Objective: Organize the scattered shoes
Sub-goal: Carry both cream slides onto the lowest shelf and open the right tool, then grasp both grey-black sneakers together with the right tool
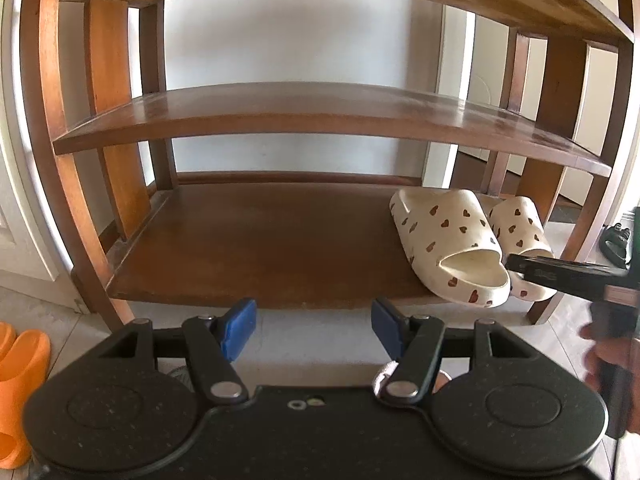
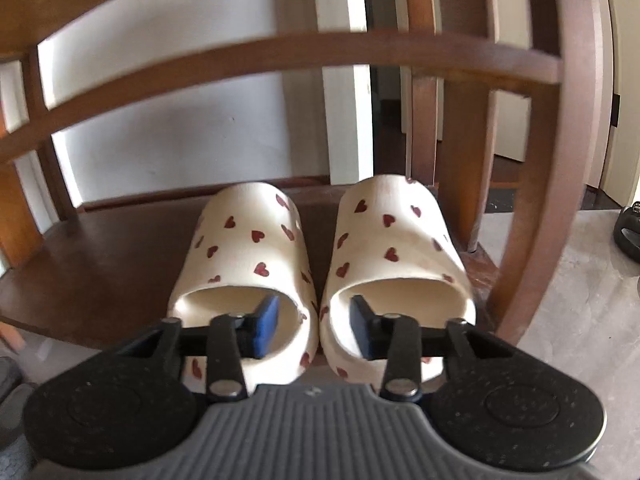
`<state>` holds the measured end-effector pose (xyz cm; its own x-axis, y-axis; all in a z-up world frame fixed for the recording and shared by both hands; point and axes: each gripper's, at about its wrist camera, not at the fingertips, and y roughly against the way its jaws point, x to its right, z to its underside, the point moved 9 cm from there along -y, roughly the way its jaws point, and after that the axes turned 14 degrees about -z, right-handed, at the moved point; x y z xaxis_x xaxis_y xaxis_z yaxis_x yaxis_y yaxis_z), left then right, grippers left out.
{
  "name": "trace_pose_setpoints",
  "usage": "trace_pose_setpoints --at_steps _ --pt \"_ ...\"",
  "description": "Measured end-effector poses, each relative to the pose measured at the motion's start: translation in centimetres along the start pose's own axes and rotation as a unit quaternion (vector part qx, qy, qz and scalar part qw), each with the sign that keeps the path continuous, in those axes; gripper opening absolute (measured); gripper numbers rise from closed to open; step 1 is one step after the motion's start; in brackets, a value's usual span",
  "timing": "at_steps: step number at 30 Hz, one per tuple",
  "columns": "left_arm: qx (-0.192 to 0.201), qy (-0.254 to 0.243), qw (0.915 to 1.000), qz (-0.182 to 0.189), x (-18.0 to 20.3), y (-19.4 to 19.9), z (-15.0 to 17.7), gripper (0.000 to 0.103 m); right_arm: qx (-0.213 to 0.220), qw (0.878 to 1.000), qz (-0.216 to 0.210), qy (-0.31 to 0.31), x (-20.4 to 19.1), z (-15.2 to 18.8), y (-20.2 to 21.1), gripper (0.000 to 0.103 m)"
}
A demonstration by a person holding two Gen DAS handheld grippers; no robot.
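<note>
**Heart-print slippers paired on the lowest shelf**

Left wrist view: a wooden shoe rack [image 1: 304, 120] of warm brown boards fills the frame, its shelves bowed by the lens. The bottom shelf [image 1: 248, 248] is a smooth, dark, slightly glossy plank with a low lip along its back. At the lower right of the frame two cream slippers sit side by side on that shelf, toes toward the wall. The nearer slipper [image 1: 448, 240] is a thick, rounded foam-like slide with a broad strap dotted with small dark red hearts; the farther slipper [image 1: 518, 228] touches it on the right. The left gripper [image 1: 314, 332] hangs in front of the shelf edge, its blue rectangular pads spread wide with nothing between them. At the lower left of the frame an orange slide [image 1: 18, 384] lies on the pale tiled floor [image 1: 312, 344].

In the right wrist view the pair fills the centre. The right gripper [image 2: 316, 326] has its matte black fingers wide apart, one blue pad inside the opening of the left-hand slipper [image 2: 248, 252] and the other inside the right-hand slipper [image 2: 392, 240], straddling their touching inner walls without pinching them. A curved rack post [image 2: 552, 160] rises at the right of the frame.
</note>
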<state>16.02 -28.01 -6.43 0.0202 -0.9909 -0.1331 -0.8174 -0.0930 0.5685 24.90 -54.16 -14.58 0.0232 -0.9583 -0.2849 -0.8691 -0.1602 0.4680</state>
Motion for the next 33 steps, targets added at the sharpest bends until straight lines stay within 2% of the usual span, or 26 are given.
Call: trace_pose_setpoints --at_steps 2,11,15,18,23,28,30,33 --pt "0.002 -0.004 1.0 0.002 0.2 0.3 -0.1 0.063 0.004 1.0 -0.007 0.002 0.1 0.4 1.7 0.054" --pt "0.008 -0.027 0.9995 0.013 1.7 1.9 0.2 0.063 -0.017 0.998 -0.051 0.04 -0.5 4.5 11.3 0.054" --pt "0.017 -0.042 0.9987 0.022 2.7 2.8 0.3 0.064 -0.017 0.998 -0.06 0.026 -0.3 6.2 16.1 0.055" --pt "0.021 -0.047 0.9982 0.031 3.4 3.4 0.3 0.064 -0.016 0.998 -0.061 0.019 -0.3 6.9 18.6 0.06" --pt "0.021 -0.043 0.9983 0.031 3.3 3.1 0.8 0.065 -0.012 0.998 -0.049 0.021 -0.5 7.8 23.2 0.065" --pt "0.018 -0.04 0.999 0.011 1.4 2.2 2.0 0.065 -0.017 0.999 -0.031 -0.008 1.0 8.8 27.4 0.065" --pt "0.028 -0.056 0.998 0.007 1.0 2.2 2.5 0.065 -0.032 0.999 -0.023 -0.009 1.8 10.2 29.9 0.063" --pt "0.034 -0.076 0.9965 0.008 1.1 2.5 3.2 0.065 -0.06 0.998 -0.007 -0.002 2.5 12.5 32.5 0.053"
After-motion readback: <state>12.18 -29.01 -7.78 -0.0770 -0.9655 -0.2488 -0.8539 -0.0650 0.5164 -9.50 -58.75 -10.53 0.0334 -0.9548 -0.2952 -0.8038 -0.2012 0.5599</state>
